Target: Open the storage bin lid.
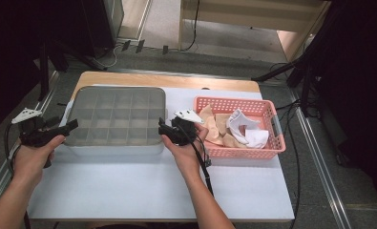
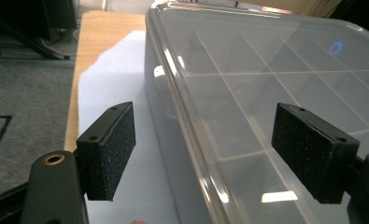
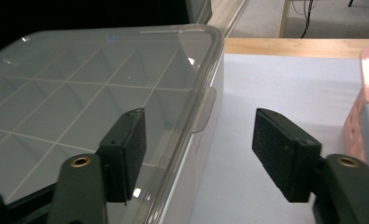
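- Translucent grey plastic: compartmented storage box (image 1: 114, 117) with a clear lid (image 2: 266, 93), standing on the white sheet (image 1: 152, 186) over the table (image 1: 167, 81), left of centre; long axis runs left to right in the high view.
- Left gripper (image 1: 57, 129): at the box's left short end, pointing at it. Fingers (image 2: 108, 149) wide apart and holding nothing; in the left gripper view the lid's rim passes between them, one pad beside the wall, the other over the lid, neither touching.
- Right gripper (image 1: 169, 129): at the box's right short end, pointing at it. Fingers (image 3: 285, 151) likewise open and empty; in the right gripper view they straddle the rim near the lid's latch tab (image 3: 205, 109), one pad over the lid, the other over the sheet.
- Governing relation: the box lies between the two grippers, one at each short end, about equally near. Judged step: taking hold of both ends, probably to release or lift the lid.
- Pink basket (image 1: 272, 143) with cloth items (image 1: 238, 126), just right of the right hand (image 1: 186, 152), apart from the box.
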A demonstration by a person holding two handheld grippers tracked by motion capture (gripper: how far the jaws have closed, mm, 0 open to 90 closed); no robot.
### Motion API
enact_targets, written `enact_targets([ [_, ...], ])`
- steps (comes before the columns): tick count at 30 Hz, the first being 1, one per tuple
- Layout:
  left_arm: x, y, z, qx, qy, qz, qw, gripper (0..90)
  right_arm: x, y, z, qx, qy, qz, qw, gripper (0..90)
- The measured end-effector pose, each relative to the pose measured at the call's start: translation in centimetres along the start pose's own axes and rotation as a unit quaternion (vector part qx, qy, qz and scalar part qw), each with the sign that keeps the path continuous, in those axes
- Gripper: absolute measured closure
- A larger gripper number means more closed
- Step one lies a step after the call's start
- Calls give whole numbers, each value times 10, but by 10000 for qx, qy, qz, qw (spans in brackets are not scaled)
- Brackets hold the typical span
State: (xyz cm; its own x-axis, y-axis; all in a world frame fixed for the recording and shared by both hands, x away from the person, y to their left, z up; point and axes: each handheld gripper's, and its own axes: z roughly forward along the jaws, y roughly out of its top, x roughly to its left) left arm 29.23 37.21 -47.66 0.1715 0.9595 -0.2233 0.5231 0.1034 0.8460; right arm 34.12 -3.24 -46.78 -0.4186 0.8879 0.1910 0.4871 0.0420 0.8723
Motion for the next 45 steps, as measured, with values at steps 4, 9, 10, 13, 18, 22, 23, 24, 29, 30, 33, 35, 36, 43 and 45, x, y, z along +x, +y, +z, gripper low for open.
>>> enact_targets([
  [4, 5, 3, 7, 47, 10, -13, 10000, 225, 1, 3, 8, 84, 28, 70, 9999, 336],
  [9, 8, 7, 17, 154, -80, -113, 9998, 223, 5, 9, 18, 162, 15, 51, 9999, 321],
  [10, 8, 8, 19, 188, -109, -121, 9997, 223, 5, 9, 18, 162, 15, 51, 9999, 321],
  [13, 8, 9, 22, 145, -137, -188, 9996, 230, 9, 10, 23, 213, 38, 69, 9997, 300],
  [18, 10, 8, 25, 105, -177, -268, 9994, 218, 9, 10, 33, 306, 109, 230, 9992, 296],
  [22, 12, 10, 27, 201, -314, -338, 9987, 234, 9, 9, 38, 347, 104, 377, 9986, 302],
  [23, 11, 11, 27, 241, -345, -342, 9985, 231, 8, 8, 39, 370, 133, 463, 9982, 304],
  [24, 11, 12, 27, 260, -349, -328, 9985, 235, 7, 8, 40, 367, 159, 477, 9981, 306],
  [29, 7, 16, 30, 347, -402, -257, 9983, 278, 5, 9, 42, 351, 177, 617, 9973, 330],
  [30, 6, 16, 30, 340, -393, -291, 9982, 281, 5, 9, 43, 357, 205, 667, 9969, 348],
  [33, 7, 16, 31, 389, -443, -371, 9976, 293, 6, 8, 43, 348, 266, 754, 9962, 365],
  [35, 7, 16, 31, 396, -442, -377, 9975, 298, 3, 8, 44, 378, 371, 1016, 9934, 395],
  [36, 7, 16, 31, 396, -442, -377, 9975, 300, 3, 8, 44, 378, 371, 1016, 9934, 395],
  [43, 12, 16, 34, 499, -689, -615, 9945, 309, 1, 8, 45, 368, 430, 1107, 9922, 417],
  [45, 11, 16, 34, 499, -645, -622, 9947, 307, 1, 8, 45, 366, 413, 1116, 9922, 421],
])
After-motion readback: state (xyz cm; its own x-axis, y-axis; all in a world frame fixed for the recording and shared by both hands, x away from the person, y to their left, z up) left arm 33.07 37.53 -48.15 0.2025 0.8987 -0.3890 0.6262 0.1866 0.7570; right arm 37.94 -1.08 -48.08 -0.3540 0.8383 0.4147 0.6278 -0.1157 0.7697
